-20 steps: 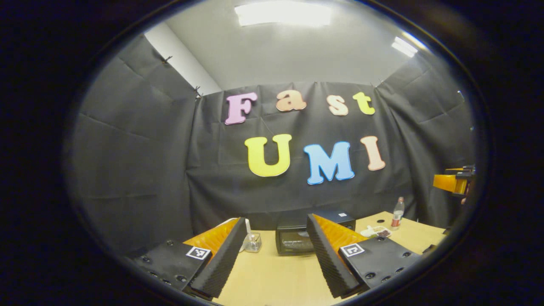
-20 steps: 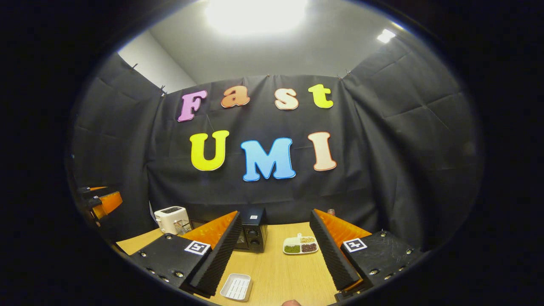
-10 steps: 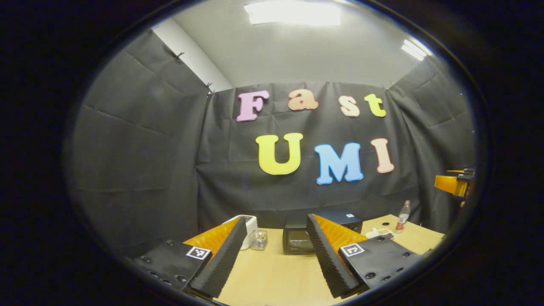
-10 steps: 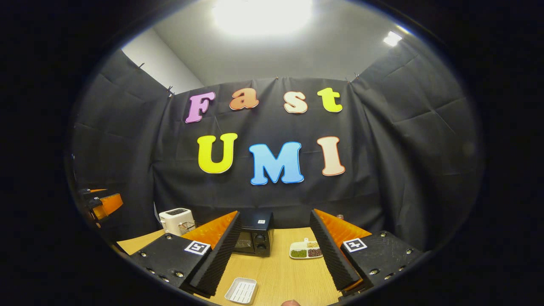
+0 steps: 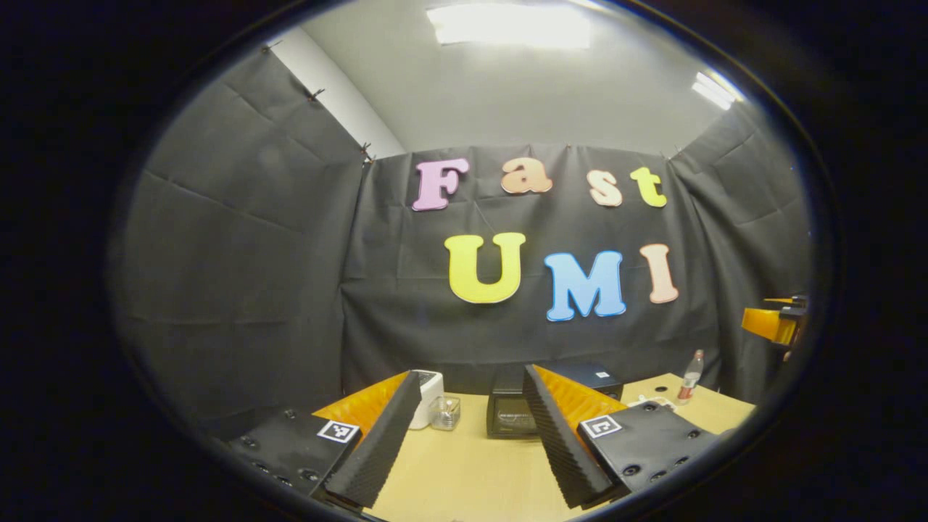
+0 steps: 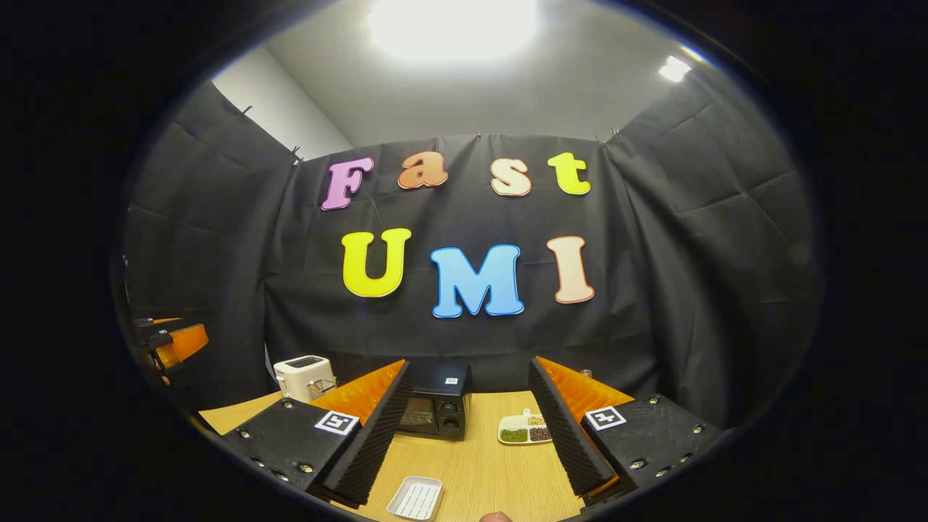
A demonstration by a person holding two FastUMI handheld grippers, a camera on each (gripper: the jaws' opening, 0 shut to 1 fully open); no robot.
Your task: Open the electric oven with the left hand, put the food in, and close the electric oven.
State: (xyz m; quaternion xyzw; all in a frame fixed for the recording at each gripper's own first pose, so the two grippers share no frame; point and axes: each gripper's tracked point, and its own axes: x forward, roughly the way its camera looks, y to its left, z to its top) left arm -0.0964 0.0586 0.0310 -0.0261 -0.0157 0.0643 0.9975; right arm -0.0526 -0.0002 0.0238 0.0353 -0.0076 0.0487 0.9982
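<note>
Both the left gripper [image 5: 470,435] and right gripper [image 6: 471,428] gape wide, the apparently closed electric oven [image 6: 435,406] near twelve o'clock.

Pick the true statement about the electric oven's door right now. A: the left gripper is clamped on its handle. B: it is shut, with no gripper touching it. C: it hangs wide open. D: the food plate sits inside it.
B. The electric oven stands shut at the back of the wooden table, while the left gripper and right gripper hang open, well short of it; the divided food plate sits on the table beside it.
</note>
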